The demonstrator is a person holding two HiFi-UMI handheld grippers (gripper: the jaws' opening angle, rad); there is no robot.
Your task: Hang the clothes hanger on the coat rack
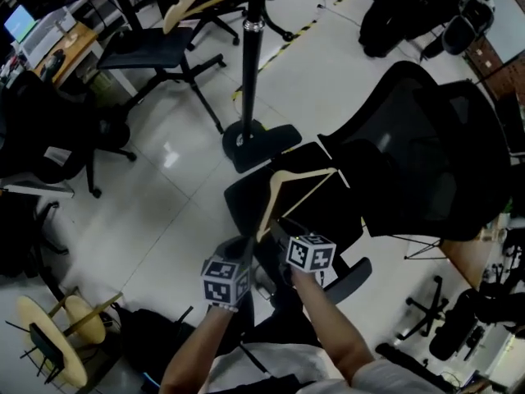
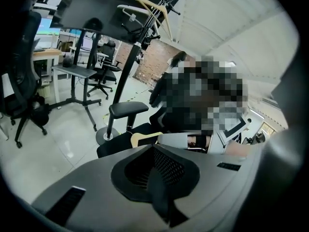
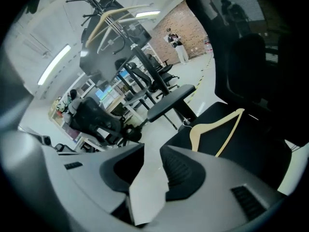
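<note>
A pale, glossy floor [image 1: 164, 187] fills the room, crossed at the far side by a strip of yellow-and-black tape [image 1: 299, 31]. Dark office chairs stand all around it, and a desk [image 1: 70, 43] with a lit screen sits in the far left corner. The largest thing close by is a black mesh-backed office chair [image 1: 435, 162], whose seat lies directly in front of the person. Just beyond that seat stands the coat rack [image 1: 250, 64], a black pole rising from a flat dark base on the floor. At least one pale wooden hanger [image 1: 184, 2] already hangs from its top arms. A small yellow wooden stool [image 1: 66, 335] stands at the near left. The clothes hanger [image 1: 305, 171], pale wood, lies flat on the black chair seat, apart from both tools. In the right gripper view it shows just past the jaws, not between them. The left gripper [image 2: 157, 178] is clenched, its dark pads meeting with nothing between them. The right gripper [image 3: 147, 175] is released, with a clear gap between its pads and only floor showing through.
</note>
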